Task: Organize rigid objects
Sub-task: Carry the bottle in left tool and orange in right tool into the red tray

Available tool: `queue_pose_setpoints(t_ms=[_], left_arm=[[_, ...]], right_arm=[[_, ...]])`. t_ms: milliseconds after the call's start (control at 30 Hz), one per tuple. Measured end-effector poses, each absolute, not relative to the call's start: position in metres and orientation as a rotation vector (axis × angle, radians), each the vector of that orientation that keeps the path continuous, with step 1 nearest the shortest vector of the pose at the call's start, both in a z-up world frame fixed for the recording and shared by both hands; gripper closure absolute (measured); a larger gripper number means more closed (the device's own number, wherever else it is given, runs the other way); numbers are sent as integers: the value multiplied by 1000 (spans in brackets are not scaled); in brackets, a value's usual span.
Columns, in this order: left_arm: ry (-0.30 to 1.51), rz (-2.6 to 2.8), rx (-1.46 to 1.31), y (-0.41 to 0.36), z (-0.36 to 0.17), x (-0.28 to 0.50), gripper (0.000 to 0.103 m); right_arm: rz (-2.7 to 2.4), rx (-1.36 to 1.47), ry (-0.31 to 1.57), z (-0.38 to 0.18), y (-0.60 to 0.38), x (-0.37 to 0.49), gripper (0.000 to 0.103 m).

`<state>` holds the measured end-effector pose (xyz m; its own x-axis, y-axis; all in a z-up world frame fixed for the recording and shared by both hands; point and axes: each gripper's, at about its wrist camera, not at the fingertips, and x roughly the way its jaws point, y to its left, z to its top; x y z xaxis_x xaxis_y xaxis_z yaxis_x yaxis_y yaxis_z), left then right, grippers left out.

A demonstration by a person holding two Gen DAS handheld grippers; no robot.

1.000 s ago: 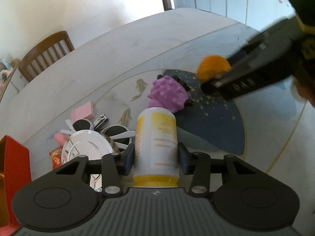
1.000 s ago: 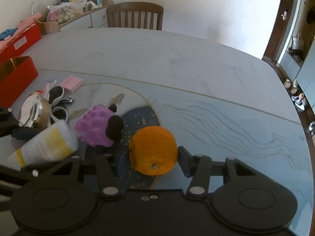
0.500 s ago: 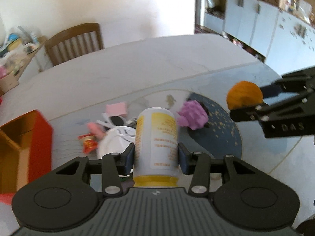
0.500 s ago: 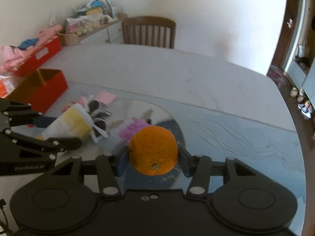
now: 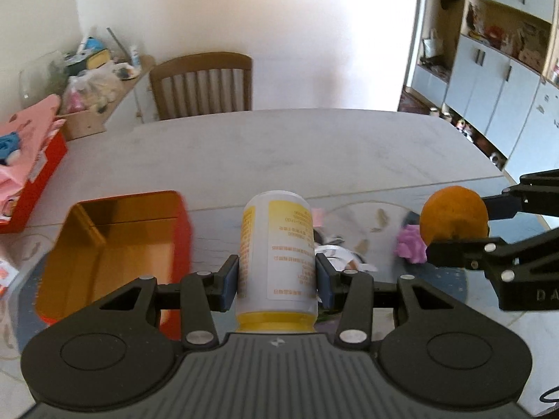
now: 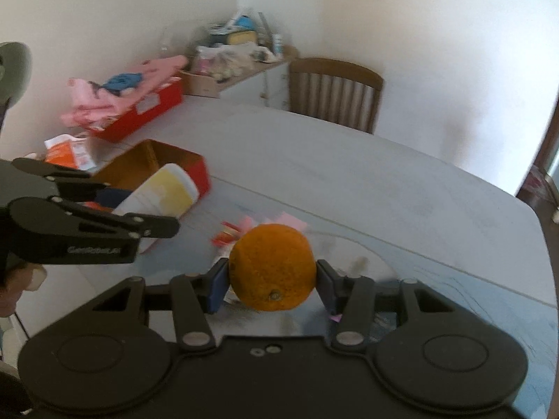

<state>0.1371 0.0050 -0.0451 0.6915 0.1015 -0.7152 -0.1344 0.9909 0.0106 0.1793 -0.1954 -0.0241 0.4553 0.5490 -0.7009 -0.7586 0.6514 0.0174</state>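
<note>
Fingers (image 5: 230, 279) clamping can (image 5: 277, 255); orange (image 6: 273, 267) likewise.

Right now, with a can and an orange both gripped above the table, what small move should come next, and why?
Probably carry the left gripper with its can over the open red box: the box sits just left of it, empty inside where visible.

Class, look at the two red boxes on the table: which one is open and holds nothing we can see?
The nearer red box, just beyond the can in the left gripper. Its gold inside shows bare. The farther red box, by the wall, is piled with pink cloth.
</note>
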Motion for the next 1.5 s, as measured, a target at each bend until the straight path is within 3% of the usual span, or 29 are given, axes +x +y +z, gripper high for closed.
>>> queue_pose_setpoints(t_ms=[733, 1500], left_arm=[[863, 186, -23, 186, -76, 149, 59], [962, 138, -6, 232, -126, 201, 59]], right_arm=[[890, -427, 729, -45, -4, 164, 52], [894, -760, 737, -127, 102, 201, 52]])
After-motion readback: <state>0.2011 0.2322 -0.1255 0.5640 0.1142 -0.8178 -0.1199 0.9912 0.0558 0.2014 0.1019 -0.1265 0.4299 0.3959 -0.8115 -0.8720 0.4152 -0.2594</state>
